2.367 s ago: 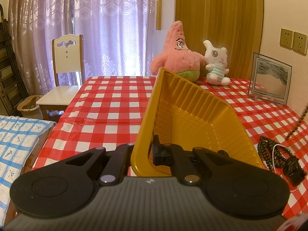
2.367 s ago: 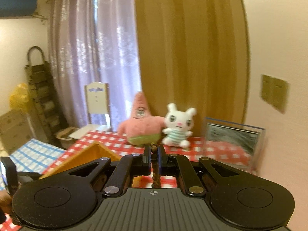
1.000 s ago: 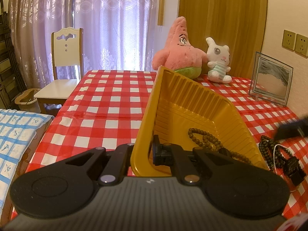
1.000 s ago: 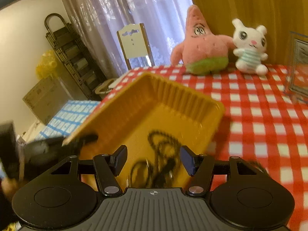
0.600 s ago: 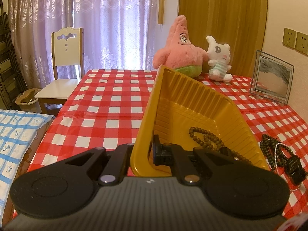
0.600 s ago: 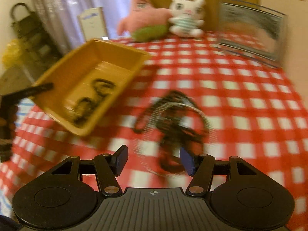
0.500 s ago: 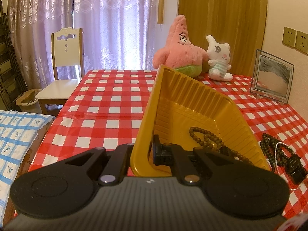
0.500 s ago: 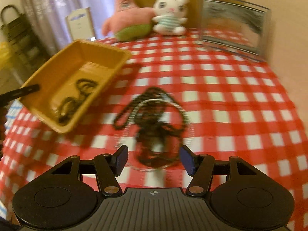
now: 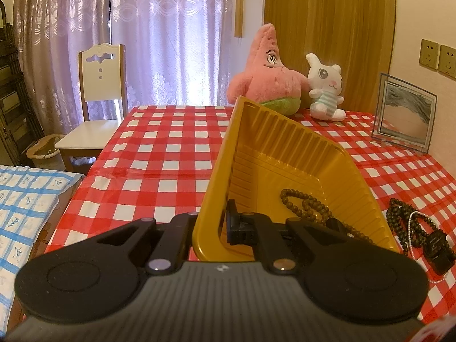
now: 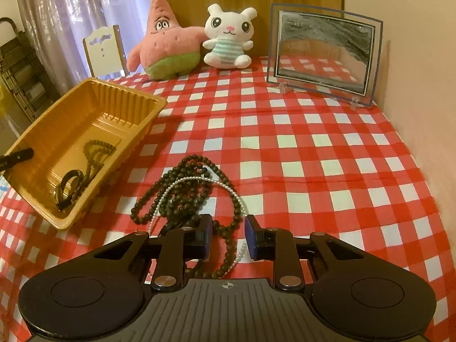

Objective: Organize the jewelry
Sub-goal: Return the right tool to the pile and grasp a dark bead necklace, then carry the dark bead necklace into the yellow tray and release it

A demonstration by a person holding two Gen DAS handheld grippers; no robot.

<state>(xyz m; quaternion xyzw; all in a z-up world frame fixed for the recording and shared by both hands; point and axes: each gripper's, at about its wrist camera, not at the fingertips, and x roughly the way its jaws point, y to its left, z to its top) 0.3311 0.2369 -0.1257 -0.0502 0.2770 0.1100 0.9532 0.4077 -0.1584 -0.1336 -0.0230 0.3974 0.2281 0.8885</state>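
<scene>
My left gripper [image 9: 225, 222] is shut on the near rim of the yellow tray [image 9: 285, 154], which it holds tilted. A brown bead necklace [image 9: 305, 205] and a black bangle [image 10: 68, 182] lie inside the tray. To the tray's right, a dark bead necklace [image 10: 188, 182] and a pearl strand [image 10: 199, 181] lie tangled on the checked cloth. My right gripper [image 10: 229, 236] hangs low over the near end of that pile. Its jaws are closing, with dark beads and the pearl strand in the gap. The pads do not press on them.
A pink star plush [image 10: 168, 48], a white bunny plush [image 10: 228, 40] and a glass picture frame [image 10: 322, 54] stand at the far side of the table. A white chair [image 9: 99, 99] is at the far left corner. A blue checked cloth [image 9: 25, 199] lies left of the table.
The right gripper let the brown necklace go into the tray. It then swung right and down onto the pile on the cloth, and its jaws have narrowed. The left gripper and tray held still.
</scene>
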